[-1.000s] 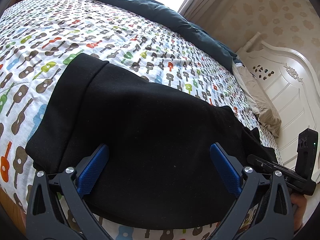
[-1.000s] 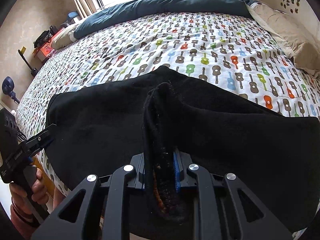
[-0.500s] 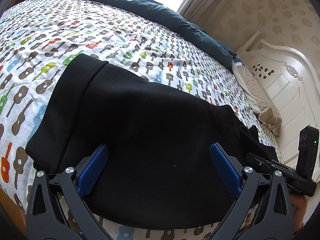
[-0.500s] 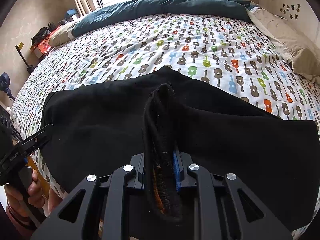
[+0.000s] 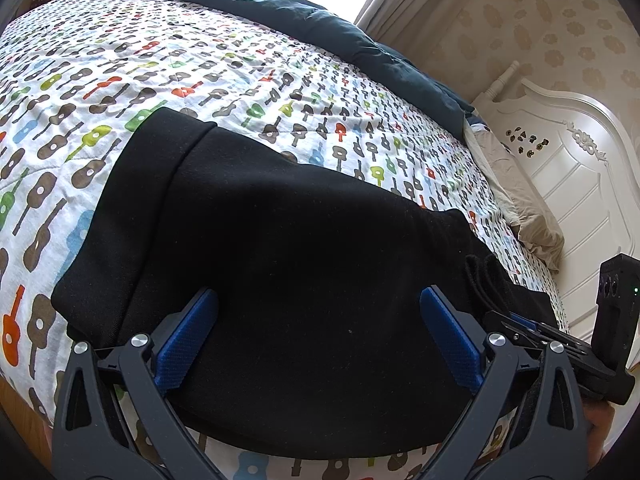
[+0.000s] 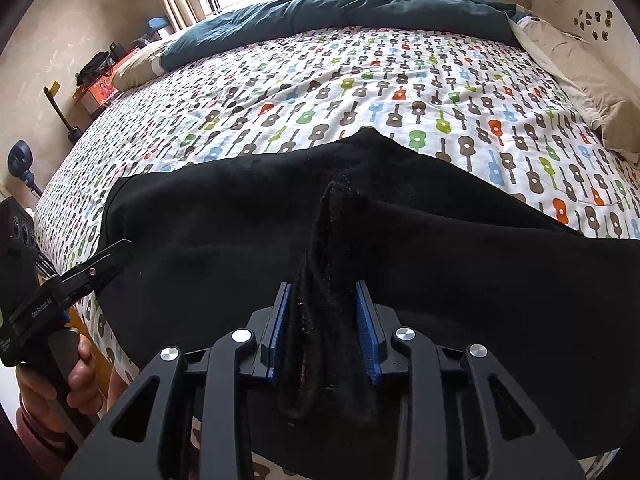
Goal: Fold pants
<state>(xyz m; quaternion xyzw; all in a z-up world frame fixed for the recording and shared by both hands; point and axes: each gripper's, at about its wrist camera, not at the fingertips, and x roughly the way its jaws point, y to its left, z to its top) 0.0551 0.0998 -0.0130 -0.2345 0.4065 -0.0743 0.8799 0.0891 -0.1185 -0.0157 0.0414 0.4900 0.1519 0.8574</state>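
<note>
Right claw (image 6: pixel 325 330) just loosening, pants (image 6: pixel 440 280) fold between — left claw (image 5: pixel 318 338) spread.

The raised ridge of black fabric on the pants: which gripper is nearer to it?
Right. The right gripper straddles the ridge, its jaws just opening. The left gripper hangs open over flat pants, aside.
</note>
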